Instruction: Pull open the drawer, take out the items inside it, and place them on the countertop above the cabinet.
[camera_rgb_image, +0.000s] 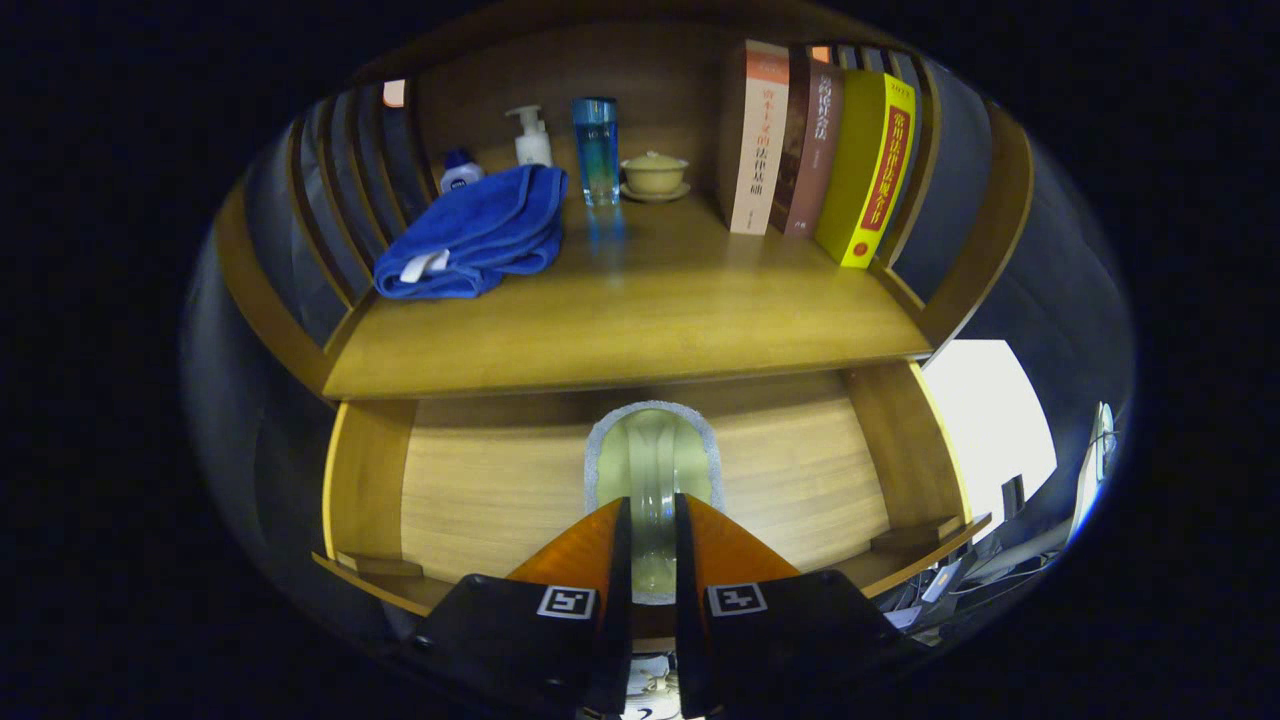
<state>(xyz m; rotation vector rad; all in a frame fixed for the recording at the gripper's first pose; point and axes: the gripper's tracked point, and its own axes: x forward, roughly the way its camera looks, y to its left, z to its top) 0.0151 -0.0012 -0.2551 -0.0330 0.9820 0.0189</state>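
Now, line by line:

Gripper (652, 525): its two fingers stand close together over the open drawer, with a narrow gap between them.
Held item: a clear, pale greenish glass or plastic vessel with a frosted grey-white rim (652, 460) sits in that gap; both fingers press on its sides, so the tongs are clamped on it.
Item position: the vessel runs from between the fingers to just ahead of them, its rounded rim lying over the middle of the drawer floor; whether it touches the floor I cannot tell.
Drawer: a pulled-open light wooden drawer (480, 490) lies below the countertop, with side walls to left and right.
Countertop: a smooth brown wooden countertop (640, 320) spans above the drawer, beyond the fingers.
Towel: a folded blue towel with a white tag (475, 235) lies on the countertop's left part.
Bottles: a small white bottle with a blue cap (460, 170) and a white pump bottle (530, 138) stand behind the towel, near the back wall.
Tall glass: a slim blue-tinted transparent container (596, 150) stands upright just beside the towel.
Cup: a pale yellow-green lidded ceramic cup on a saucer (655, 175) stands beside the blue container.
Books: three upright books, cream, brown and yellow (815, 150), stand on the right part of the countertop.
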